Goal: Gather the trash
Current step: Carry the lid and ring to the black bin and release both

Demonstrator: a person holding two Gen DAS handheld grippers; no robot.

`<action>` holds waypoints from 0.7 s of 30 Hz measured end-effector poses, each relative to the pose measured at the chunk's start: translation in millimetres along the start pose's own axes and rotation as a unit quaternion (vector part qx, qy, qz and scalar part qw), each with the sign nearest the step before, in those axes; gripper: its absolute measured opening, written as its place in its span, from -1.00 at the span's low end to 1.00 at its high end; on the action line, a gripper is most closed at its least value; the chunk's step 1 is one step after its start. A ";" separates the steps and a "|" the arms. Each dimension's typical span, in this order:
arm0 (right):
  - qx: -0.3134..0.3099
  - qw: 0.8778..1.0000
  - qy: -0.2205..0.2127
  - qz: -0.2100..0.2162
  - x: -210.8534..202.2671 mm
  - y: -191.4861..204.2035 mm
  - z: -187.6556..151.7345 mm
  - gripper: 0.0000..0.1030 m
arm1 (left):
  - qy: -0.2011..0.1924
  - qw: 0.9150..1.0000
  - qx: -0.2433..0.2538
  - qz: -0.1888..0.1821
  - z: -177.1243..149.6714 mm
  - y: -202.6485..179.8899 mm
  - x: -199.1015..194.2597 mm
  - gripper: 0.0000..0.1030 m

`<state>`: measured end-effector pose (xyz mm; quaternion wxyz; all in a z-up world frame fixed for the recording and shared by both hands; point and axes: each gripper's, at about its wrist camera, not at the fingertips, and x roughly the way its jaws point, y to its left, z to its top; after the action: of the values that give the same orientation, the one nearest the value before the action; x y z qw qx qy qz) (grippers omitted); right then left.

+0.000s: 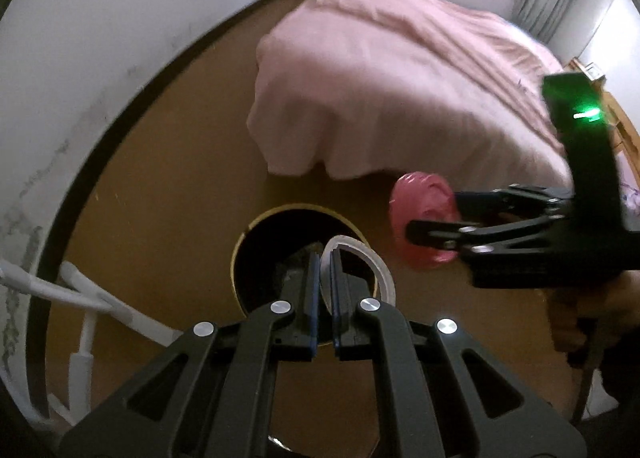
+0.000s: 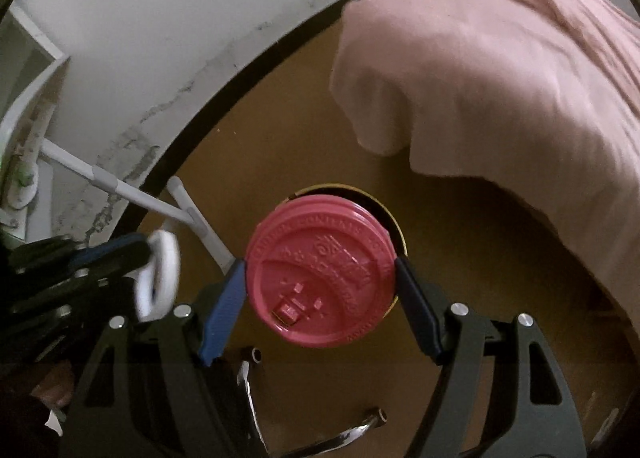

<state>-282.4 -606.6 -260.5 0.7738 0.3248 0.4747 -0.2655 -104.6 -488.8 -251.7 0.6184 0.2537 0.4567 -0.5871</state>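
A round black trash bin with a gold rim (image 1: 240,242) stands on the brown floor; it also shows behind the lid in the right wrist view (image 2: 394,214). My left gripper (image 1: 325,258) is shut on a white tape ring (image 1: 382,268) and holds it over the bin's opening. My right gripper (image 2: 320,268) is shut on a pink cup lid (image 2: 320,270), held by its edges just above the bin. In the left wrist view the lid (image 1: 420,202) is to the right of the bin. The tape ring (image 2: 160,274) shows blurred at the left.
A bed with a pink cover (image 1: 400,90) is close behind the bin. A white wall with a dark baseboard (image 1: 80,78) curves on the left. A white stand's legs (image 2: 132,194) lie by the wall. A metal frame (image 2: 360,430) is below the right gripper.
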 end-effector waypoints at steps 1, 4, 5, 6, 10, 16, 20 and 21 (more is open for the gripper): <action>0.003 1.000 0.005 0.001 4.2 -3.5 -0.8 0.39 | 0.008 1.000 -0.003 0.002 0.2 3.1 9.3 -0.93; 0.012 1.000 0.014 0.006 13.2 -11.4 0.0 0.40 | 0.028 1.000 -0.008 0.002 -0.8 7.1 31.4 -0.93; 0.014 1.000 0.015 0.007 14.2 -11.2 0.5 0.40 | 0.034 0.999 -0.008 0.005 -1.0 7.6 38.9 -0.93; 0.019 1.000 0.017 0.008 16.3 -14.2 0.1 0.39 | 0.037 0.999 -0.008 0.004 1.9 7.1 42.6 -0.93; 0.026 0.999 0.022 0.010 20.0 -15.8 1.4 0.40 | 0.044 0.999 -0.003 0.005 8.9 7.2 57.6 -0.92; 0.036 0.999 0.029 0.009 26.9 -24.7 2.3 0.40 | 0.042 0.999 -0.004 0.012 22.1 4.4 60.0 -0.59; 0.037 0.998 0.041 0.011 36.6 -26.8 2.7 0.40 | 0.021 1.000 0.002 0.014 25.5 3.2 47.6 -0.05; 0.035 0.998 0.045 0.011 39.9 -25.5 3.1 0.40 | 0.016 1.000 0.007 0.018 25.8 1.8 42.6 -0.01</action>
<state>-282.7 -629.5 -302.1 0.7431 0.3682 0.4955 -0.2582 -100.5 -531.5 -277.1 0.6195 0.2755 0.4574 -0.5754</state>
